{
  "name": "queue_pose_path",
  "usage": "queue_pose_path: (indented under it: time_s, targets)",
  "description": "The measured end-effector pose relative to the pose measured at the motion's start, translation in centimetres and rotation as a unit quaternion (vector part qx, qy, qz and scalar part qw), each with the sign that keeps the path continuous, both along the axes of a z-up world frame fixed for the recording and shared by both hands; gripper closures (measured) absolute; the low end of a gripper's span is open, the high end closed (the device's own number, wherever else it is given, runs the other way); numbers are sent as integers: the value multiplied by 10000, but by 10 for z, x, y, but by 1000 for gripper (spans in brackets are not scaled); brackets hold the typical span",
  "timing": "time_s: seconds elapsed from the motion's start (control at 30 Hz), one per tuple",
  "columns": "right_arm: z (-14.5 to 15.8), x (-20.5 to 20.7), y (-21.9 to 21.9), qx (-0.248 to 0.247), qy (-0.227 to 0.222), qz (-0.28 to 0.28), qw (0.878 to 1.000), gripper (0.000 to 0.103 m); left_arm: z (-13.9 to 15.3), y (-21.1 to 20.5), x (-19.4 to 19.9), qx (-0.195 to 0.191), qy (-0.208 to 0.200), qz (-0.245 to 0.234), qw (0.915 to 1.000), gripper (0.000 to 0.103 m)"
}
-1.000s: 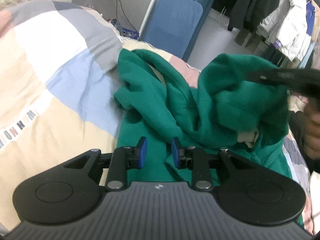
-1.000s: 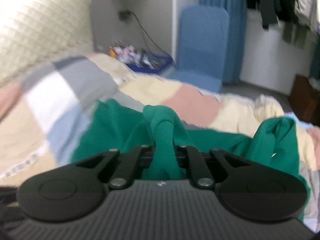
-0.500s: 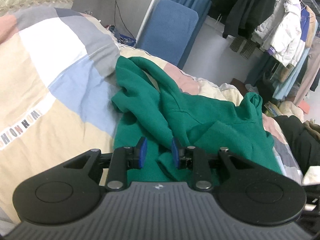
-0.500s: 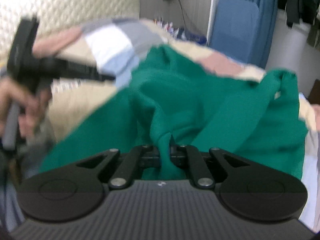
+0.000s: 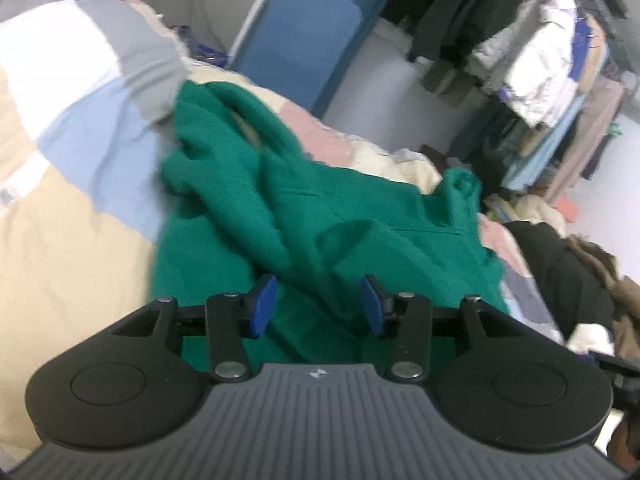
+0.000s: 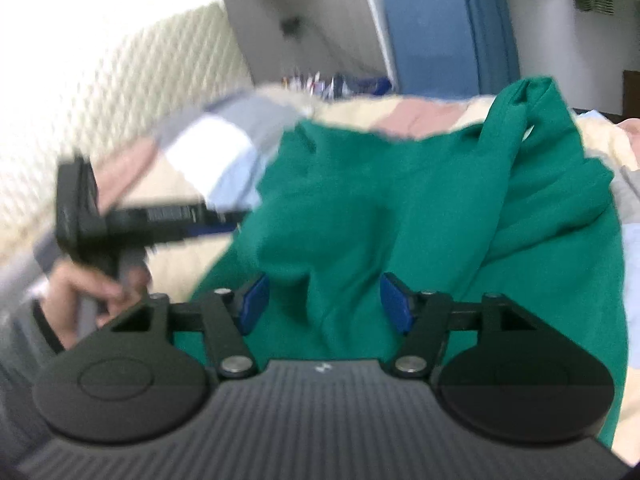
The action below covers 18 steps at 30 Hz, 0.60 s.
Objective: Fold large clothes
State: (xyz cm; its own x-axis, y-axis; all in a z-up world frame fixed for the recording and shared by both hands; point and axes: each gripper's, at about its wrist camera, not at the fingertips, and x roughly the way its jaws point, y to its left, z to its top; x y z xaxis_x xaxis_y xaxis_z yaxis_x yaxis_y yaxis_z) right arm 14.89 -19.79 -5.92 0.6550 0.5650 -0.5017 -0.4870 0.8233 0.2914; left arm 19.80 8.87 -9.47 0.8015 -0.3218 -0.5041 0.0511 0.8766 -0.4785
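Green fleece sweatshirt (image 5: 360,232) was seen lying crumpled on a patchwork quilt of beige, blue, grey and pink blocks (image 5: 76,168). Left gripper (image 5: 318,306) was caught with jaws opening, green folds between the blue pads (image 5: 262,306) but not pinched. Right gripper (image 6: 324,304) was likewise opening, a ridge of fabric loose between its pads. A blue padded chair (image 5: 296,40) was noted beyond.

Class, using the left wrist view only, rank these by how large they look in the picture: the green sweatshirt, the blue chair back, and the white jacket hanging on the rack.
1. green sweatshirt, by far the largest.
2. blue chair back.
3. white jacket.
The chair and jacket stand farther from the camera, so their true sizes remain unsure.
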Motion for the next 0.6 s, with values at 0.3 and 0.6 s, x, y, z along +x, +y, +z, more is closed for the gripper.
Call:
queue_pose_path:
  time_s: [0.3, 0.6]
  targets:
    - [-17, 18, -3, 93, 70, -523, 9986, 48, 27, -25, -14, -280, -737, -521, 9955, 51]
    - [-47, 35, 13, -534, 472, -745, 9947, 67, 1, -61, 6, 204, -210, -984, 9947, 72]
